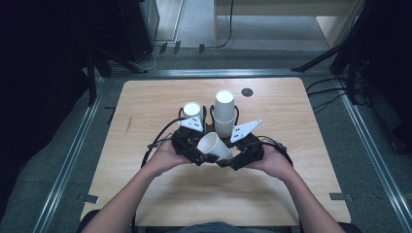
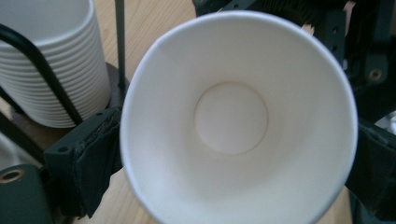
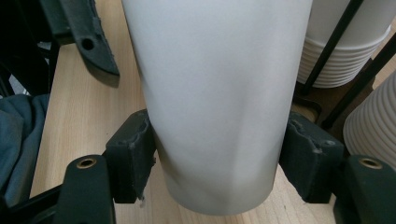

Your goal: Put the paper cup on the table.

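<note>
**Trainee:** Grey carpet and dark stands ring the wooden bench (image 1: pixel 145 107); what is the state of the work on it?

**Instructor:** One paper cup (image 1: pixel 214 146) sits tilted between the two claws, just above the bench near its middle, mouth toward the left hand. The right claw (image 1: pixel 224 160) grips it: in the right gripper view both pads press the cup's wall (image 3: pixel 215 107) near the base. The left claw (image 1: pixel 200 158) stands with its jaws wide either side of the rim; in the left gripper view the cup's open mouth (image 2: pixel 233 116) faces the camera and the pads stand at the rim's two edges. I judge them not to be pressing, so treat that claw as open.

**Trainee:** How is the step done well?

**Instructor:** It reads as a hand-over or a single cup being taken from stock. Hold the right grip light; the wall is thin and appears liable to buckle. Do not release it until the left pads seat squarely on the rim or wall.

**Trainee:** And the surroundings?

**Instructor:** Directly behind stand the tall cup stack (image 1: pixel 224 112) and the shorter cup stack (image 1: pixel 193 110), each in a black wire holder (image 1: pixel 211 114). Keep the tilted cup and both claws clear of the wires when moving away.
</note>
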